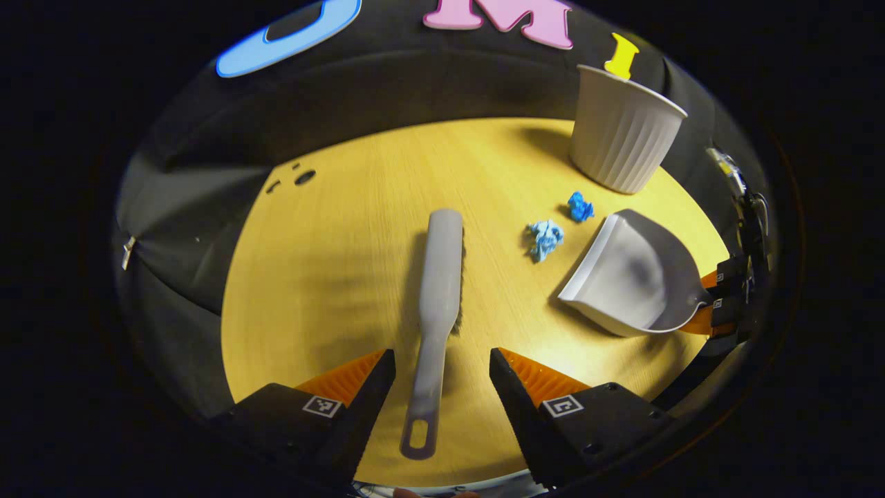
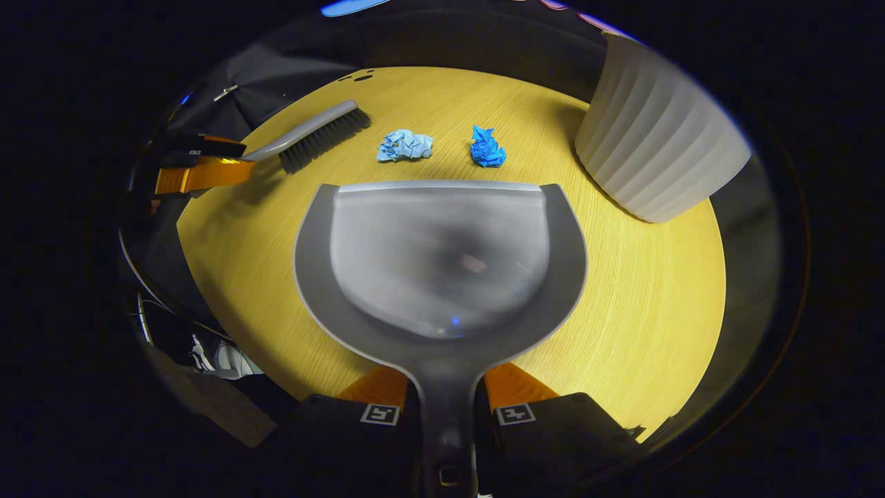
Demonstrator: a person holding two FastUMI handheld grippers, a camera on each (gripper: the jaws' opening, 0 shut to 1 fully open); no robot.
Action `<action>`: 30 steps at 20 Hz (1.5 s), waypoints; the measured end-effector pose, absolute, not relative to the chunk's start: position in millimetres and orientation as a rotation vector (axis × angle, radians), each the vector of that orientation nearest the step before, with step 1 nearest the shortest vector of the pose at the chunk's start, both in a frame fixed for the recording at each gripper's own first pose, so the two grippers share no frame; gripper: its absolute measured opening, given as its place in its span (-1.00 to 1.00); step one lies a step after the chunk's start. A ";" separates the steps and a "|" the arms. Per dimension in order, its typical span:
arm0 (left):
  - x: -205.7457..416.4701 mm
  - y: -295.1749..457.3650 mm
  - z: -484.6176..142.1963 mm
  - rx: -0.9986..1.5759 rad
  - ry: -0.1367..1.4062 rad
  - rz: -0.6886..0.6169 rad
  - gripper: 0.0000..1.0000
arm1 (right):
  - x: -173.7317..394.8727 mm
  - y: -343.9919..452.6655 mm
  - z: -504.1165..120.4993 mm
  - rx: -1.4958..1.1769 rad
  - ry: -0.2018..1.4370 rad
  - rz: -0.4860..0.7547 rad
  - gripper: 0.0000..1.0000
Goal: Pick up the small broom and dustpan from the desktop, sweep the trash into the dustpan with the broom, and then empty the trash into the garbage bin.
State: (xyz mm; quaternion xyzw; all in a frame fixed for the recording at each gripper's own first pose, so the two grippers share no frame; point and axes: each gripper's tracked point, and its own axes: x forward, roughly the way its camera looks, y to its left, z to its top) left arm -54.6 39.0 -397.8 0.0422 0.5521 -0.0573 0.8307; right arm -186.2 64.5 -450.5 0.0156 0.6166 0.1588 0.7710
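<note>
Two grippers working at broom and dustpan

Left gripper (image 1: 442, 373) is sitting wide open, fingers straddling the handle of the grey plastic hand broom (image 1: 437, 304) lying on the round yellow wooden table (image 1: 332, 263), not touching it. Right gripper (image 2: 444, 398) is clamping the handle of the grey plastic dustpan (image 2: 442, 256). Beyond lie two crumpled blue paper scraps (image 2: 405, 146), then the ribbed white garbage bin (image 2: 657, 149).

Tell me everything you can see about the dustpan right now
The dustpan is grey, smooth and plastic-looking, with a wide scoop, a raised rim and a short handle at the back. The scoop holds no trash. It sits on the wooden table, its flat front lip facing the two blue paper wads, apart from them. The right gripper has its fingers closed on the handle. The ribbed white bin stands beyond, to its right.
</note>
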 end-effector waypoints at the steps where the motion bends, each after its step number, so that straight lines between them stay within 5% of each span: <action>1: -54.0 40.3 -405.5 0.084 1.202 -0.122 0.78 | -185.7 63.3 -450.4 0.038 1.339 0.343 -0.29; 9: -47.7 39.3 -441.3 0.100 1.321 -0.140 0.47 | -184.1 51.7 -463.1 -0.021 1.365 0.352 -0.29; 13: -44.9 37.4 -445.3 0.099 1.328 -0.141 -0.03 | -181.6 52.7 -465.3 -0.017 1.370 0.374 -0.29; 14: -44.7 37.6 -441.6 0.100 1.331 -0.143 -0.40 | -178.5 53.7 -464.2 -0.007 1.358 0.371 -0.29; 20: -31.4 39.5 -442.1 0.156 1.321 -0.158 -0.37 | -171.5 67.5 -459.3 0.102 1.378 0.405 -0.29; 21: -27.3 35.8 -441.2 0.154 1.316 -0.170 -0.50 | -168.9 65.6 -458.7 0.092 1.368 0.399 -0.29; 30: 39.6 -15.2 -450.1 0.303 1.258 -0.370 -0.44 | -167.6 59.8 -462.7 0.004 1.366 0.424 -0.29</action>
